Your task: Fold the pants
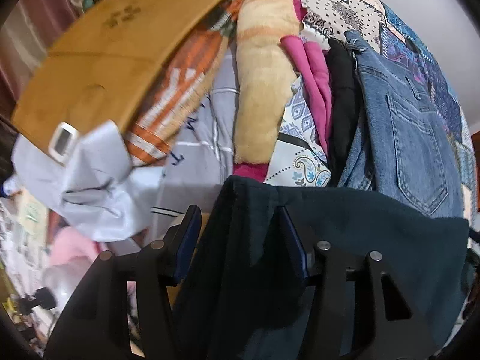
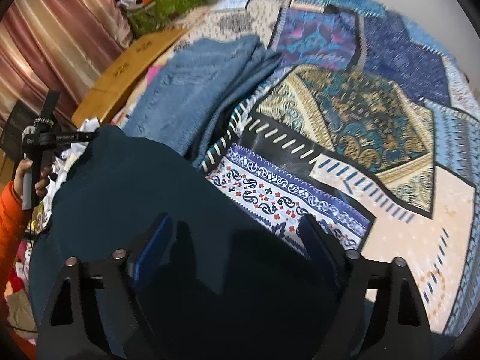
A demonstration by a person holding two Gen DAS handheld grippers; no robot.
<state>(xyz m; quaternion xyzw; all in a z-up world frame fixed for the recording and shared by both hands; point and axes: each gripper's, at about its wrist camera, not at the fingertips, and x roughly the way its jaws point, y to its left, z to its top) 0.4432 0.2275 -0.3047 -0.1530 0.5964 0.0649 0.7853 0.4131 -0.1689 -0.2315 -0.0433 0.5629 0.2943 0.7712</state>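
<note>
Dark teal pants (image 1: 375, 234) hang across the bottom of the left wrist view. My left gripper (image 1: 238, 219) has a bunched fold of this cloth between its fingers, which stand fairly wide apart. In the right wrist view the same pants (image 2: 144, 186) spread over the lower left above the patchwork bedspread (image 2: 345, 126). My right gripper (image 2: 237, 231) stands wide, with the dark cloth lying between and over its fingers. The left hand tool (image 2: 39, 144), held by a hand in an orange sleeve, shows at the far left.
Folded blue jeans (image 1: 405, 138) lie on the bed, also in the right wrist view (image 2: 195, 90). Black (image 1: 342, 105) and magenta (image 1: 315, 84) garments, a tan pillow (image 1: 264, 75), a grey sheet (image 1: 99, 186) and a wooden board (image 1: 99, 54) lie beyond. Curtains (image 2: 54, 36) hang at left.
</note>
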